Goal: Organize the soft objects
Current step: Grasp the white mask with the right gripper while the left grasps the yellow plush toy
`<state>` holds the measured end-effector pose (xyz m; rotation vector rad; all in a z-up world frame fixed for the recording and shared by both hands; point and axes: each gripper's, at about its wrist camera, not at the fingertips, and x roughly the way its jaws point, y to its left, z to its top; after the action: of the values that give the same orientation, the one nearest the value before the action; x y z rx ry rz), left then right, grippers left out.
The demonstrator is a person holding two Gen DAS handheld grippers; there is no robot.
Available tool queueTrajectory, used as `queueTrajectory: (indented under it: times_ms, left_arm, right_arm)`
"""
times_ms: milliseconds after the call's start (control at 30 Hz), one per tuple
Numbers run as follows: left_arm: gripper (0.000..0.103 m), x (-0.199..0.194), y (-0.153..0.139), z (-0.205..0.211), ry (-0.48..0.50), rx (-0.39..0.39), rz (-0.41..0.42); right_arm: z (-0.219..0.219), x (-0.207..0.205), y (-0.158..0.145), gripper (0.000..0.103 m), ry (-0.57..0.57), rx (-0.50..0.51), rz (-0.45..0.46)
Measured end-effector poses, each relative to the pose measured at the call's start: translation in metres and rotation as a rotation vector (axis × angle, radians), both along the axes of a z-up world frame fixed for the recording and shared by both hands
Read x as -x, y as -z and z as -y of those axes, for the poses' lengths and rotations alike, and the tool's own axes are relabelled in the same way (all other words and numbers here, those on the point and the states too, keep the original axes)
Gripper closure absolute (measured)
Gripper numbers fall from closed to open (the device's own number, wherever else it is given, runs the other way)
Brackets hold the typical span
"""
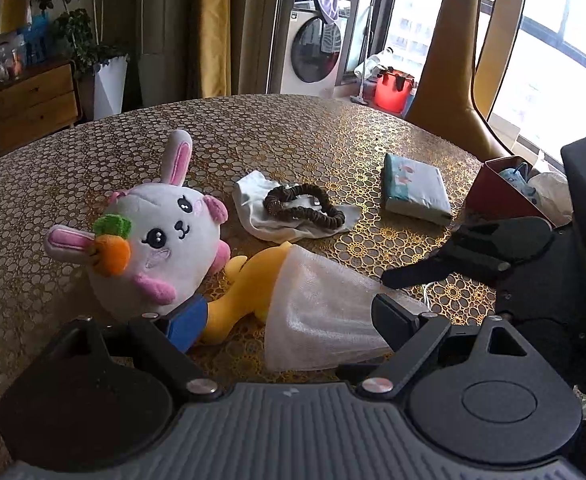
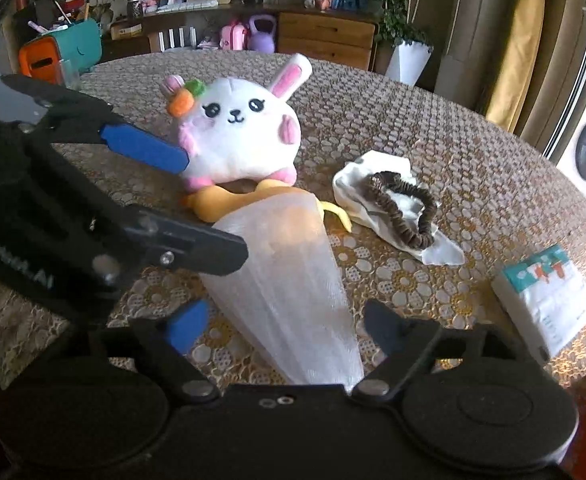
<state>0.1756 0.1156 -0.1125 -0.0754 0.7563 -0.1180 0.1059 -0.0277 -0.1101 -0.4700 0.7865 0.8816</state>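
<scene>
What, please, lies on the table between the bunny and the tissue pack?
A white cloth with a brown scrunchie on top lies between the bunny and the tissue pack; the left wrist view shows it best.

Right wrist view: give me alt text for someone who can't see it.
The right gripper, fingers apart, straddles a white mesh sleeve covering a yellow plush on a patterned table. Behind sit a white bunny plush, a brown scrunchie on a white cloth, and a tissue pack; the left gripper enters from the left.
</scene>
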Motion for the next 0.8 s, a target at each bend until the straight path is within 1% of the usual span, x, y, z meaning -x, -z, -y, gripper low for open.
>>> queueTrajectory:
  times_ms: [33,67,100,133,200,333,400,500,633,800]
  left_arm:
    - [0.014,-0.001,0.001,0.0,0.0,-0.002,0.0]
    - [0.014,-0.003,0.001,0.0,0.001,-0.001,0.001]
    - [0.014,-0.004,0.002,0.001,0.002,0.001,0.001]
    - [0.014,-0.006,0.002,0.001,0.002,0.001,0.001]
    - [0.014,-0.007,0.003,0.001,0.003,-0.001,0.001]
    - [0.014,-0.01,0.004,0.001,-0.002,0.0,-0.001]
    - [0.014,-0.011,0.005,0.001,-0.003,-0.003,0.0]
    - [0.014,-0.012,0.005,0.001,-0.004,-0.004,0.003]
    - [0.014,-0.012,0.004,0.002,0.001,-0.005,0.01]
    - [0.014,-0.021,0.009,0.012,0.015,-0.05,0.008]
  right_arm:
    - [-0.001,-0.001,0.001,0.028,0.005,0.001,-0.004]
    - [-0.001,-0.002,0.003,0.032,0.008,0.001,-0.008]
    - [0.0,-0.003,0.004,0.038,0.009,-0.001,-0.011]
    - [0.001,-0.003,0.004,0.041,0.011,-0.003,-0.013]
    - [0.002,-0.003,0.004,0.054,0.018,-0.008,-0.009]
    - [0.006,-0.004,0.004,0.067,0.042,-0.022,-0.019]
    - [0.008,-0.005,0.003,0.077,0.059,-0.028,-0.028]
    - [0.012,-0.004,0.002,0.088,0.083,-0.037,-0.024]
    - [0.024,-0.008,-0.004,0.092,0.143,-0.055,-0.011]
    - [0.044,-0.017,-0.009,0.093,0.22,-0.065,-0.017]
